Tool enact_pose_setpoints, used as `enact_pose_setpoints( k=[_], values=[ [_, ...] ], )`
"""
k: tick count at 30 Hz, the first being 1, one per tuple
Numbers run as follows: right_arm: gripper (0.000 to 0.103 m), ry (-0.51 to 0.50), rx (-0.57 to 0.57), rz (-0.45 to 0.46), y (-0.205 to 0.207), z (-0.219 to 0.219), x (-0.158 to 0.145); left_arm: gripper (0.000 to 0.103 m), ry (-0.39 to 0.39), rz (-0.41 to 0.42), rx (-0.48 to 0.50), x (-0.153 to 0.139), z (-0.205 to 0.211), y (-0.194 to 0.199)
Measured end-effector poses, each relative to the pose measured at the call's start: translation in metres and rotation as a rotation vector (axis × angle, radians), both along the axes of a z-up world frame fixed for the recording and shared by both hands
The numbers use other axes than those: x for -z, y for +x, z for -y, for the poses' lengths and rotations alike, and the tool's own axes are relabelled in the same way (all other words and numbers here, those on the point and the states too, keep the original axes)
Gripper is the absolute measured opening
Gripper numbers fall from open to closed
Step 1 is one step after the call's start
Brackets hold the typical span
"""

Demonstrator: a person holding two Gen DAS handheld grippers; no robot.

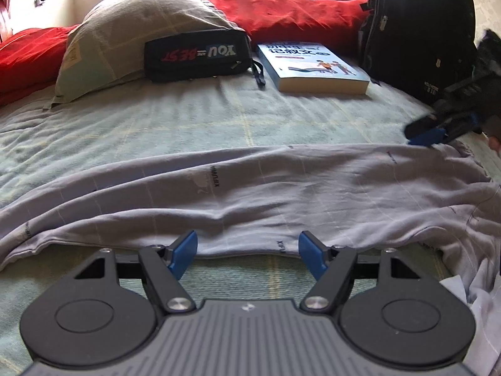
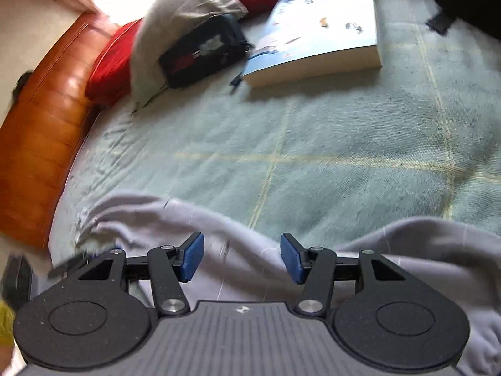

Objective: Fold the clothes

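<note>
Left fingers: blue pads [image 1: 184,252] spread apart, nothing pinched; the near hem of the grey garment [image 1: 238,188] lies just beyond and between the tips of the left gripper [image 1: 247,252]
Right fingers: blue pads [image 2: 191,257] apart, with grey cloth lying beneath the gap; the jaws are opening, and the pads seem clear of the fabric, though blur makes contact hard to judge; right gripper [image 2: 242,257] angled down at the bed
Garment: spread lengthwise across the near part of the bed, wrinkled, with small printed lettering; the right gripper sits at its far right end in the left wrist view
Bed cover [image 1: 188,119]: pale green with a thin yellow check, under the garment
Beyond the garment: book [image 1: 313,67] lying flat, black pouch [image 1: 197,54] against a grey pillow [image 1: 125,37], red cushion [image 1: 291,15] behind, black backpack [image 1: 419,28] at right
Edge: orange wooden bed frame [image 2: 40,131] at left in the right wrist view
</note>
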State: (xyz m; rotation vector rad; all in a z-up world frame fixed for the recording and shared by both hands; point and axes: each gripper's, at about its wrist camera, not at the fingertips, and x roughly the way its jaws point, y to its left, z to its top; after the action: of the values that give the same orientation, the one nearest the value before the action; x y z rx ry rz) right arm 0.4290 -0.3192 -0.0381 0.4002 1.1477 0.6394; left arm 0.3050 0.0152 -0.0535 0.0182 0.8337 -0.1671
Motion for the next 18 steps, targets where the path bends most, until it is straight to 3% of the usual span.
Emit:
enact_pose_setpoints(
  k=[4,10,15,18],
  values=[
    [0.063,-0.007,-0.048,-0.004,-0.025,-0.006,0.003,0.072,-0.022,0.007,-0.008,-0.004,-0.001,0.003],
    [0.067,-0.136,-0.136,0.117,-0.078,-0.025,0.007,0.072,-0.066,0.052,-0.011,-0.011,0.004,0.013],
    [0.067,-0.126,-0.092,0.174,-0.086,-0.019,-0.008,0.072,-0.093,0.061,-0.013,-0.015,0.016,0.037],
    [0.067,-0.110,-0.030,0.250,-0.076,-0.010,-0.032,0.072,-0.078,-0.004,-0.029,-0.004,0.020,0.048]
  ],
)
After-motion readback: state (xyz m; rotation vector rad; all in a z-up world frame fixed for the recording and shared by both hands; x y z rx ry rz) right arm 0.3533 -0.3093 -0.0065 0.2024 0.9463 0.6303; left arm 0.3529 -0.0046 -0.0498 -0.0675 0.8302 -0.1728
